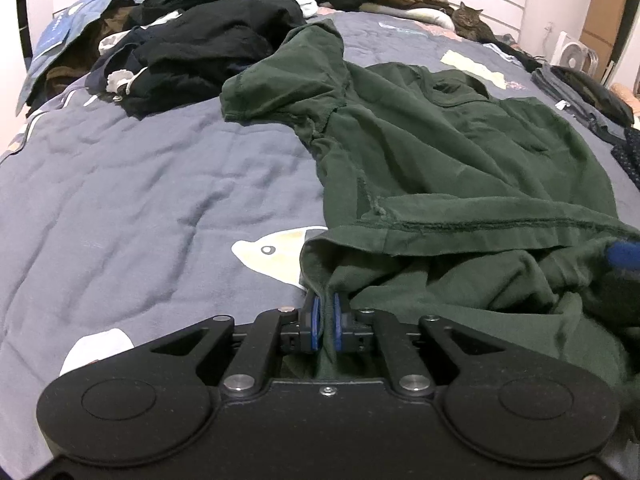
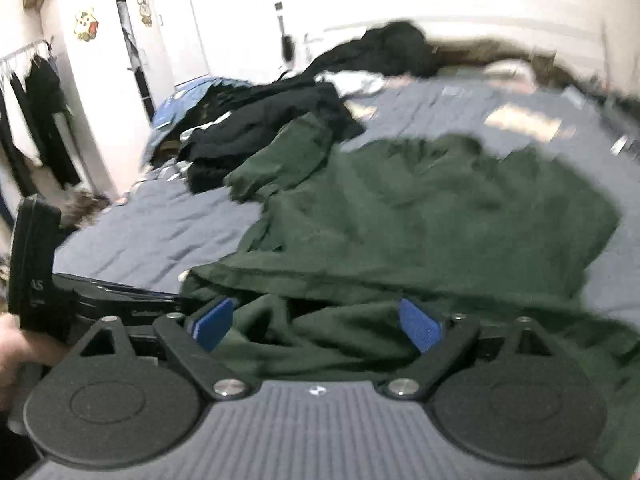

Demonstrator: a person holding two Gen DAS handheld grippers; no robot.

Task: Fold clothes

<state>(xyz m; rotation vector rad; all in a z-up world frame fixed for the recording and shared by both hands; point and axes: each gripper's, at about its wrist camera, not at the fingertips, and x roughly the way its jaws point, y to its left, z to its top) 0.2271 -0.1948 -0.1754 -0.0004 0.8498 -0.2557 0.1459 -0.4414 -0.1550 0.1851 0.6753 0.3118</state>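
Left gripper point(image 1: 327, 326) pinches rumpled green hoodie point(image 1: 440, 152).

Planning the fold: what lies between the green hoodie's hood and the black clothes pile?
Bare grey-blue quilt, a narrow strip in the left wrist view, between hood and pile.

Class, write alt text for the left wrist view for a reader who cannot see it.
The left hand-held gripper is shut on a fold of a dark green hoodie spread over a grey-blue quilt. Behind lie a pile of dark clothes and a cat.
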